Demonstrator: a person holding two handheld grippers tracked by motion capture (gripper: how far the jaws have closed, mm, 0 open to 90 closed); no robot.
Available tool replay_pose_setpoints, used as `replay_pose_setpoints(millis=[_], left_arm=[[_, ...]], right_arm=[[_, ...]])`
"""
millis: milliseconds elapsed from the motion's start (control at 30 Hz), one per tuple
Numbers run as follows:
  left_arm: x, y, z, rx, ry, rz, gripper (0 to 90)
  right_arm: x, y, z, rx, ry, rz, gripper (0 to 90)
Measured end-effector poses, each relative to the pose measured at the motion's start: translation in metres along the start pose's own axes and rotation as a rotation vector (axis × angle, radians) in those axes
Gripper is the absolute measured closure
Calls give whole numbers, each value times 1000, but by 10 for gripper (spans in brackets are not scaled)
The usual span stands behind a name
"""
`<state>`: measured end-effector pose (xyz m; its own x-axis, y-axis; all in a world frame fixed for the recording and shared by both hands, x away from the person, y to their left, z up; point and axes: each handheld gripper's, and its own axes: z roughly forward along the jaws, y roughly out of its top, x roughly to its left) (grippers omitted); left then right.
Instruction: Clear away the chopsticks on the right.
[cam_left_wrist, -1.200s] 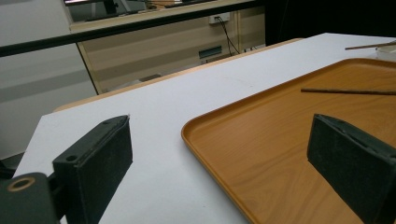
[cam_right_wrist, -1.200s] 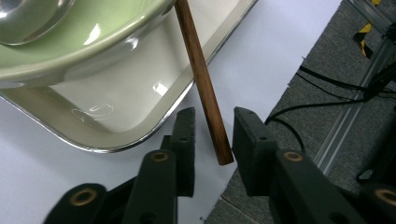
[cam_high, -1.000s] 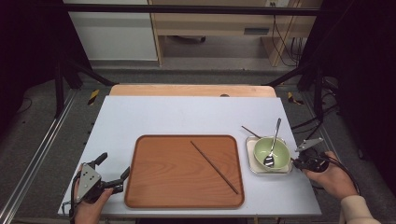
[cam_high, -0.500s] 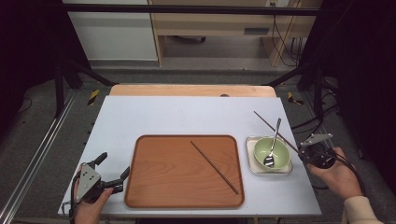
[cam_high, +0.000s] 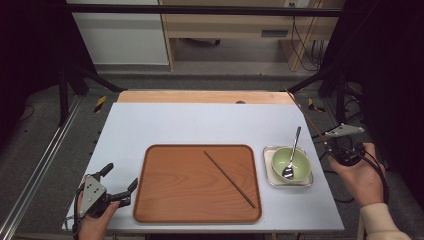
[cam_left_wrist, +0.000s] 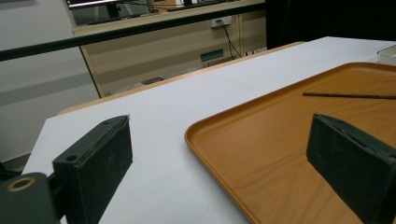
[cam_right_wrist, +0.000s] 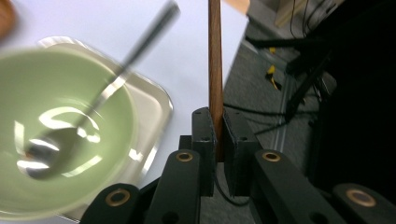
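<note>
My right gripper (cam_high: 331, 146) hangs above the table's right edge, just right of the bowl, shut on one end of a dark wooden chopstick (cam_high: 305, 116) that slants up and away to the left. In the right gripper view the pads pinch that chopstick (cam_right_wrist: 215, 56) at my right gripper (cam_right_wrist: 218, 133). A second chopstick (cam_high: 229, 179) lies diagonally on the brown wooden tray (cam_high: 180, 190). My left gripper (cam_high: 120, 176) rests open at the table's near left, beside the tray's left edge. The left gripper view has my left gripper (cam_left_wrist: 222, 163) with nothing between its jaws, and the tray (cam_left_wrist: 289, 121) and chopstick (cam_left_wrist: 348, 95) ahead.
A green bowl (cam_high: 299, 161) with a metal spoon (cam_high: 294, 150) leaning in it stands on a small steel tray (cam_high: 267, 165) right of the wooden tray. The same bowl (cam_right_wrist: 60, 140) and spoon (cam_right_wrist: 116, 74) sit just left of the right jaws. White tabletop stretches beyond the tray.
My right gripper has risen and drifted right, lifting the chopstick off the table beside the bowl. The left gripper has stayed put.
</note>
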<state>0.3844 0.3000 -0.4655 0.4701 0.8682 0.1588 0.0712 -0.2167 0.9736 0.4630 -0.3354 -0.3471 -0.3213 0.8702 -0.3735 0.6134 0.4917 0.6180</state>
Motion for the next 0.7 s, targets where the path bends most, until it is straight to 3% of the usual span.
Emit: replay_pose_setpoints(millis=[300, 533, 700], left_arm=[[0, 1, -1, -4, -1, -1, 65], [1, 1, -1, -7, 1, -4, 66], [2, 1, -2, -9, 4, -2, 66]], right_arm=[[44, 35, -29, -44, 124, -28, 844], [80, 54, -35, -54, 226, -63, 844], [108, 61, -34, -28, 283, -99, 844]])
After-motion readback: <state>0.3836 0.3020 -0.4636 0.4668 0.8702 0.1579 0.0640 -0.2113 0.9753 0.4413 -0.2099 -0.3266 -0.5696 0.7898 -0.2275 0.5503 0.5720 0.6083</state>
